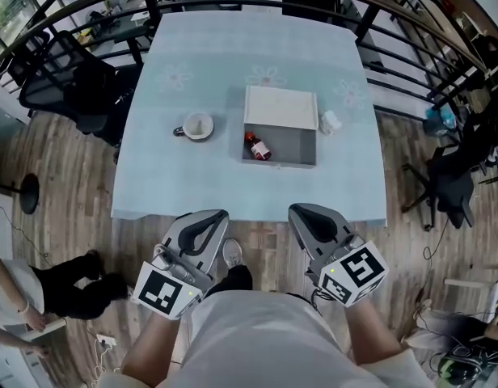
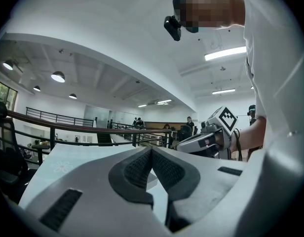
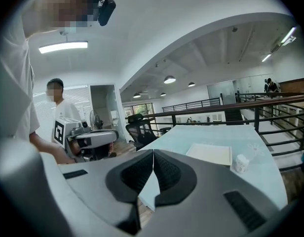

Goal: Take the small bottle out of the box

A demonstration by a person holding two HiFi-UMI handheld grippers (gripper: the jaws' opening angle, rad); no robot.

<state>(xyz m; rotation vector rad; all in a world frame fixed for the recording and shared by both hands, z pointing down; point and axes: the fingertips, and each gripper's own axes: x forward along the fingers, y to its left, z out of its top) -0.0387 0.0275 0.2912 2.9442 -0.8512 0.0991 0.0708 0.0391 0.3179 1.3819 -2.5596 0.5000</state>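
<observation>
Your two hands sit low and close to your body, forearms angled in from 7 and 5 o'clock, short of the near edge of the desk point(image 1: 172, 180) with its pale blue flower-print cloth. Both tools point ahead toward 12 o'clock, side by side and apart from each other, each with its square-marker cube at the rear by your wrist.

Your left grey two-jaw tool point(image 1: 213, 215) has its jaws pressed together, the ribbed dark pads meeting at the tips with nothing between them. Your right grey two-jaw tool point(image 1: 304, 209) is the same: jaws pressed together, pinching nothing. Neither tool touches anything on the desk.

The open grey rectangular box point(image 1: 296, 142) stands at 12 o'clock from you, in the middle of the desk, with its white lid folded up along the far side. The small bottle with a red cap and dark red contents point(image 1: 258, 146) lies tilted inside the box, in the corner at 7 o'clock, well apart from both tools.

A white cup with a handle point(image 1: 197, 126) stands at 9 o'clock of the box, and a small white container point(image 1: 331, 121) sits just beside the box at 3 o'clock.
</observation>
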